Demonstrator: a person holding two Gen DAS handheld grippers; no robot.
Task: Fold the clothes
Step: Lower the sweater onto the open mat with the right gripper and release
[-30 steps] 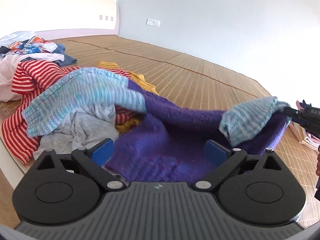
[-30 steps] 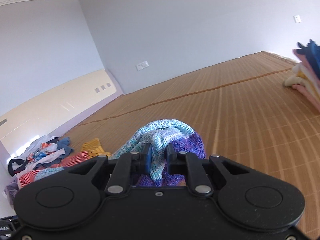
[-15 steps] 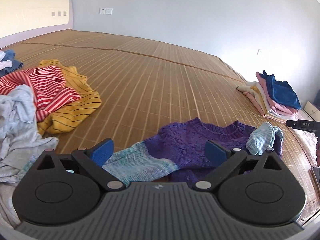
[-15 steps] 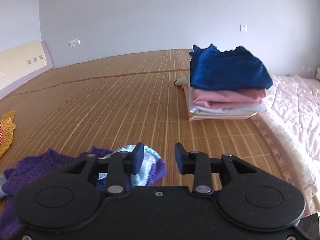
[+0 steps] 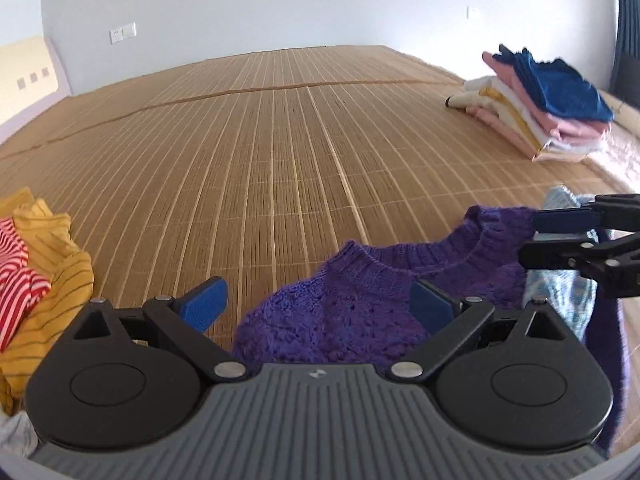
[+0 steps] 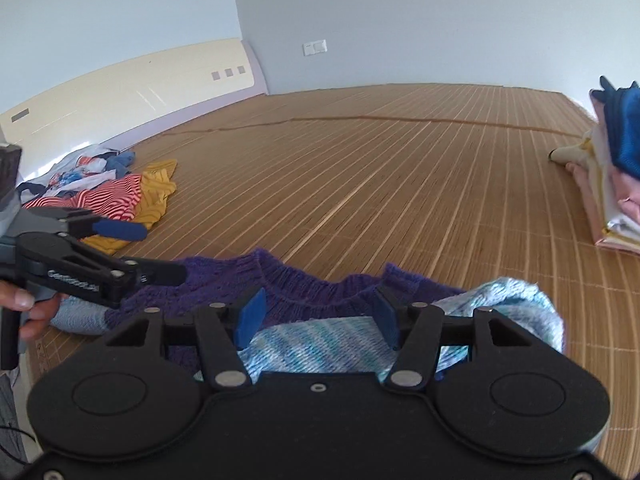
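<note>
Room: pale walls around you, a cream headboard panel [image 6: 132,80] along one side, a wall switch [image 5: 123,32] on the far wall.
Surface: a bamboo mat [image 5: 280,152] covers the bed you work on.
Sweater: the purple sweater [image 5: 360,312] lies on the mat right below both of your tools, neckline facing away from you, its light blue sleeve [image 6: 320,344] bunched on the right side.
Left gripper [image 5: 316,304]: your fingers stand wide apart over the sweater's left shoulder, holding nothing.
Right gripper [image 6: 318,316]: your fingers are spread wide too, over the blue sleeve and the neckline, gripping nothing.
Your hand [image 6: 32,312]: it shows at the left edge of the right wrist view, wrapped on the left tool's handle.
Unfolded heap: a yellow striped top [image 5: 52,292] and a red-and-white striped top [image 5: 16,276] lie crumpled at the mat's left edge.
Folded stack [image 5: 548,108]: well apart at the far right, a dark blue piece on top of pink and cream ones.
</note>
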